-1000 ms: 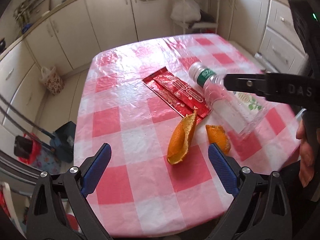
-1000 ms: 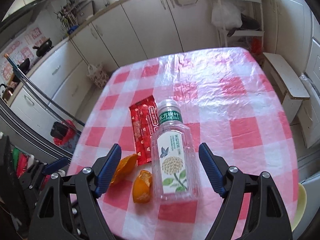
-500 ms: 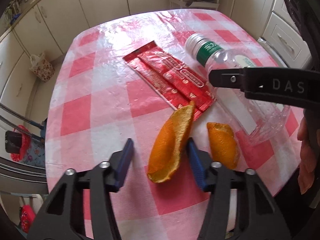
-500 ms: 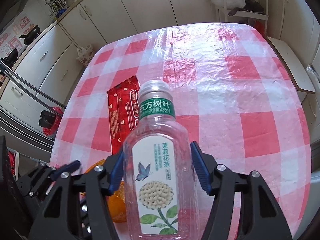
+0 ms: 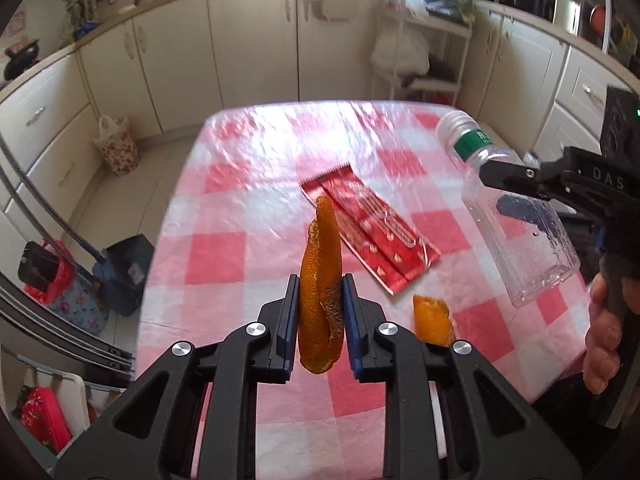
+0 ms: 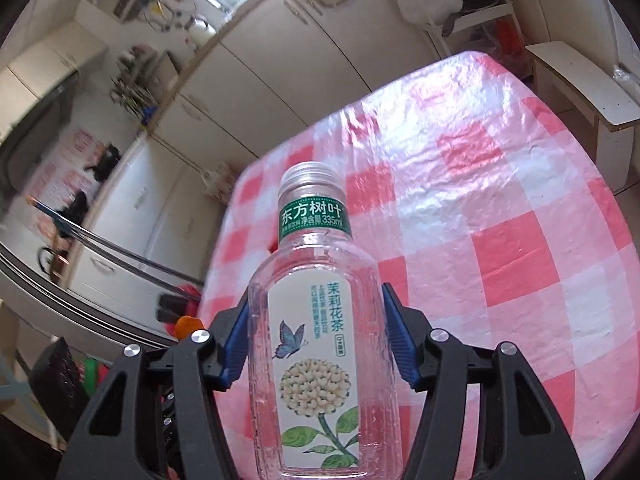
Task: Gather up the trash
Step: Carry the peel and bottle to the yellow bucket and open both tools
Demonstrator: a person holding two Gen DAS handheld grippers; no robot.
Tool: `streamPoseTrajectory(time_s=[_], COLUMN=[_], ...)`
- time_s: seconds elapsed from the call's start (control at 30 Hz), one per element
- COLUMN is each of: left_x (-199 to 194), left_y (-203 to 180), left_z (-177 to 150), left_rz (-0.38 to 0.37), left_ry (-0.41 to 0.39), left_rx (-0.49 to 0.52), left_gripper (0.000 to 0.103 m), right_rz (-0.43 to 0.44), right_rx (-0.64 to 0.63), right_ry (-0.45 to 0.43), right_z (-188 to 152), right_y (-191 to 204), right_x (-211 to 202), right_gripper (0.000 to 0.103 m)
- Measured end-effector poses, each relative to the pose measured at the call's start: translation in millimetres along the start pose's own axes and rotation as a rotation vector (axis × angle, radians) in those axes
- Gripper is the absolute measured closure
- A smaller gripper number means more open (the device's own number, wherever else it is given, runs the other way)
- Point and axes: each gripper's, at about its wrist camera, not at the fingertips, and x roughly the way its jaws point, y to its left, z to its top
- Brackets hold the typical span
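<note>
My left gripper [image 5: 320, 300] is shut on a long orange peel [image 5: 320, 276] and holds it upright above the red-and-white checked table [image 5: 240, 216]. A smaller orange peel [image 5: 432, 320] and a red snack wrapper [image 5: 372, 236] lie on the table. My right gripper [image 6: 316, 320] is shut on an empty clear plastic tea bottle [image 6: 316, 328] with a green neck band, lifted off the table; the bottle also shows at the right of the left wrist view [image 5: 516, 224].
Cream kitchen cabinets [image 5: 248, 44] ring the room. A floral bag [image 5: 118, 148] and a dustpan [image 5: 120, 276] are on the floor left of the table. A white shelf with bags [image 5: 416, 56] stands behind. A bench [image 6: 580, 88] is to the table's right.
My left gripper closed on the long orange peel and lifted it off the table. My right gripper closed on the bottle and raised it, tilting upward.
</note>
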Motion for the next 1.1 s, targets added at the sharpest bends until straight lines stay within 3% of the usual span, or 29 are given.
streamPoseTrajectory(time_s=[0.3,0.8,1.1], left_x=[-36.6,-50.5,-67.4], left_y=[2.9,-3.6,-0.6], left_z=[4.1,6.0,9.4], left_rz=[0.025,-0.001,-0.081], left_ry=[-0.149,-0.212,-0.278], left_rx=[0.002,-0.008,-0.051], left_gripper=[0.083,0.083,0.083], right_rz=[0.093,0.173,0.230], right_rx=[-0.015,-0.020,0.005], right_ry=[-0.065,-0.130,-0.254], right_z=[-2.4,-1.9,-6.4], right_y=[13.5,13.7,8.9], right_x=[-12.6,-26.7,-59.3], right_gripper=[0.045,0.044,0.044])
